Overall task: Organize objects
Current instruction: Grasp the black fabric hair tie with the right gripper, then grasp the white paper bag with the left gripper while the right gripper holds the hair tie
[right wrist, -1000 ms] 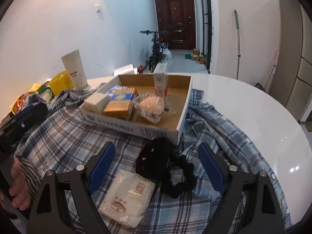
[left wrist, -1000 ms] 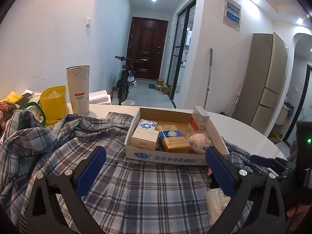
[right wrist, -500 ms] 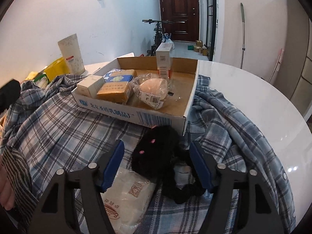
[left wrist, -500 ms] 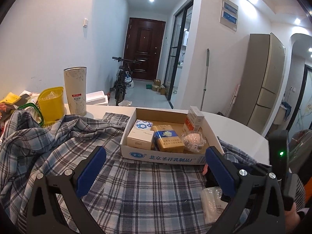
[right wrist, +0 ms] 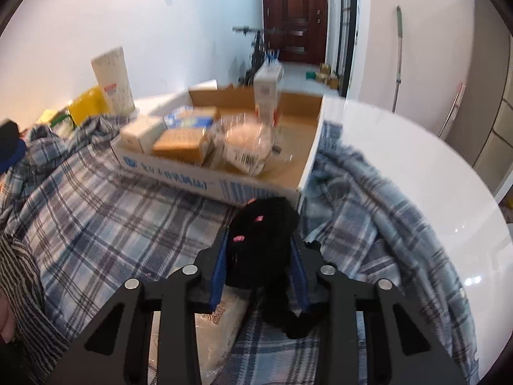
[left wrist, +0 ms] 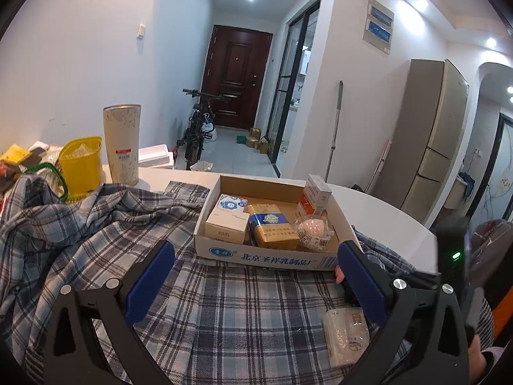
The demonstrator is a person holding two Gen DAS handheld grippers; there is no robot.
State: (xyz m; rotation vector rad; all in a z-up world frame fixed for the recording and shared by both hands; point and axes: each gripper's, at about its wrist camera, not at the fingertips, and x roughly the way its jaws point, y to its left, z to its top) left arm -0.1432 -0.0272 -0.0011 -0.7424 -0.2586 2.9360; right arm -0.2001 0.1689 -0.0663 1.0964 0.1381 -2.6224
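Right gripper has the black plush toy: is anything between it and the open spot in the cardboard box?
Mostly just the box's near wall, right ahead of the black plush toy held by the right gripper; it must clear that. Past the wall, the bare cardboard floor on the right looks free; the bagged round item sits left of it.

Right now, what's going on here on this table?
A person is tidying loose things into a cardboard box that sits on a plaid shirt. The right gripper has closed on a black plush toy just in front of the box. The left gripper hangs open, holding nothing. A white packet lies on the shirt.
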